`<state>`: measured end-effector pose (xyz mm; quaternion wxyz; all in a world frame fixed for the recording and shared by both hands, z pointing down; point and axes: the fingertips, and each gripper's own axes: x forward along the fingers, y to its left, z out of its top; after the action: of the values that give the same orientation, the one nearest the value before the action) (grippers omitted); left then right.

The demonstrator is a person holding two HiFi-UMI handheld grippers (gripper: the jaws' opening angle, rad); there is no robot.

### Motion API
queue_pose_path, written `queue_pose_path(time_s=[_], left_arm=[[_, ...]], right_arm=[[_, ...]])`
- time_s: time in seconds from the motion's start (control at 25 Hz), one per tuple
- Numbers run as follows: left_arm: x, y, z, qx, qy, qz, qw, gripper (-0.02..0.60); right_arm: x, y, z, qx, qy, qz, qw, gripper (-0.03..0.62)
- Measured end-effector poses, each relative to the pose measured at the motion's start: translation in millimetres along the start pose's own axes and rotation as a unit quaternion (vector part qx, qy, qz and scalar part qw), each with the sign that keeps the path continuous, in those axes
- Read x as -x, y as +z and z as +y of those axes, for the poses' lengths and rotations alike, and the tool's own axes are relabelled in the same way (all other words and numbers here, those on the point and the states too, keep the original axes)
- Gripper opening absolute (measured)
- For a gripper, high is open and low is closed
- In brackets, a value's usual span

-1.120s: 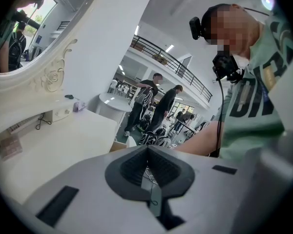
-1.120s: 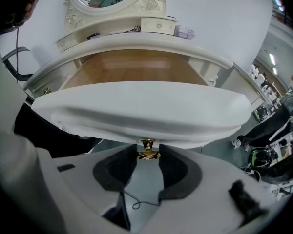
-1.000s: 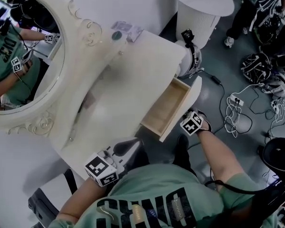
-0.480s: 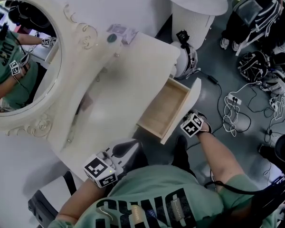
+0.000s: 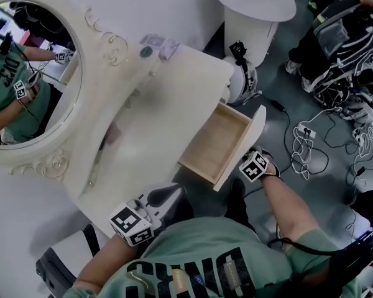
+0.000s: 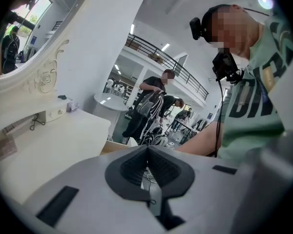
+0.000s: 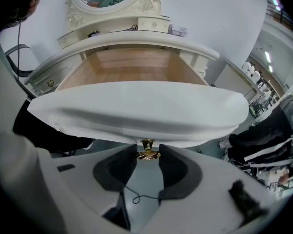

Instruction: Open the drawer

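Grippers sat in both of the person's hands. The right gripper [image 7: 148, 156] was at the front of the white dressing table [image 5: 174, 98] and pointed steeply down. Its two dark pads [image 7: 115, 172] were partly open, closed just enough to squeeze a small gold knob [image 7: 147, 149] between them. That knob stuck out from the curved white front panel [image 7: 136, 108] of the drawer with pale wooden insides [image 5: 219, 143]. The drawer was pulled well out from the front of the dressing table, toward the person, and its wooden bottom showed.

The left gripper [image 6: 147, 150] was at the near corner of the dressing table top, beside the person's green shirt [image 5: 193, 259]. Its jaws were shut together with nothing held between them, and it pointed a little downward across the table top.

A big oval mirror in a curly white frame [image 5: 31, 79] stood at the back of the dressing table and showed the person in it. Small pale boxes [image 5: 163, 42] and a dark round thing [image 5: 147, 51] lay at the back corner of the dressing table top. A round white side table [image 5: 255, 2] stood just past the far end of the dressing table. Loose white cables [image 5: 311, 144] lay on the grey floor [image 5: 280, 85] beside the dressing table, near the open drawer.
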<state>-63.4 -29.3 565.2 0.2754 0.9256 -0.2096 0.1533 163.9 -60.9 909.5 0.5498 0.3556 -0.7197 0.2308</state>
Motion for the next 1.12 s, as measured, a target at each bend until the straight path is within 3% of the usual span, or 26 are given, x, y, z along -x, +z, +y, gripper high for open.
queue_pose_path(time_s=[1.12], left_arm=[[9,-9,-14,-0.009,0.004,0.003,0.9999,0.009]], right_arm=[[4,-6,4,-0.019,-0.004,-0.018,1.000,0.144]])
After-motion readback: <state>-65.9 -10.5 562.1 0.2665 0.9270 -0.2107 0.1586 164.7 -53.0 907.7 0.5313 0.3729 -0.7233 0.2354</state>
